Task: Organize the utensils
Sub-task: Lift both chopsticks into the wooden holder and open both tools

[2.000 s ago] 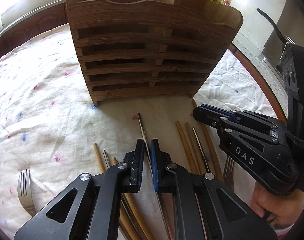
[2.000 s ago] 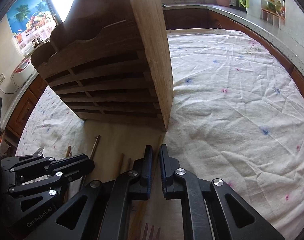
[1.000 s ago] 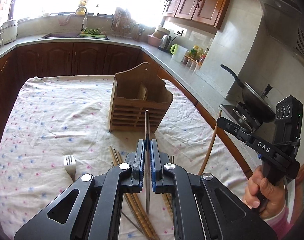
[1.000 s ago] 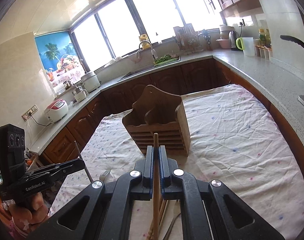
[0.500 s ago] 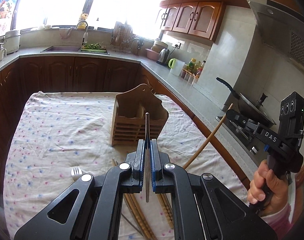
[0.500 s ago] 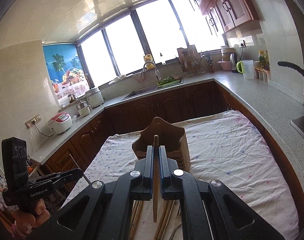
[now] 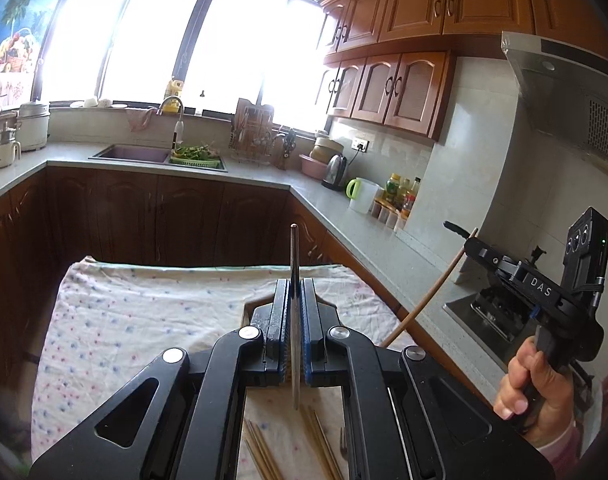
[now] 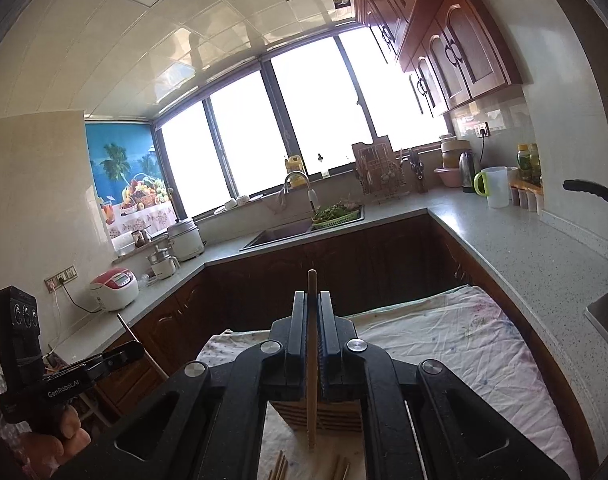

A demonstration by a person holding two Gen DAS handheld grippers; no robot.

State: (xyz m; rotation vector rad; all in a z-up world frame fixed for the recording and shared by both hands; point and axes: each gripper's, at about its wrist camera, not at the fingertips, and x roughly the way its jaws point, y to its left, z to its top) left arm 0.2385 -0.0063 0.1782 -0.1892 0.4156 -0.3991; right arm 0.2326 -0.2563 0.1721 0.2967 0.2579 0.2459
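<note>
Left gripper [image 7: 295, 320] clamped on a dark chopstick [image 7: 294, 264], right gripper [image 8: 312, 332] clamped on a wooden chopstick [image 8: 311, 356]. Both have risen since earlier frames, so the wooden holder [image 8: 335, 416] sits lower, largely hidden. Loose chopsticks [image 7: 260, 452] remain on the tablecloth [image 7: 144, 312].

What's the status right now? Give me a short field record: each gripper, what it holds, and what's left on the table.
left gripper: shut on thin dark chopstick, upright
right gripper: shut on wooden chopstick, upright
wooden holder: on the table, below the right gripper
loose chopsticks: lying on the tablecloth
fork: on the cloth beside the chopsticks
</note>
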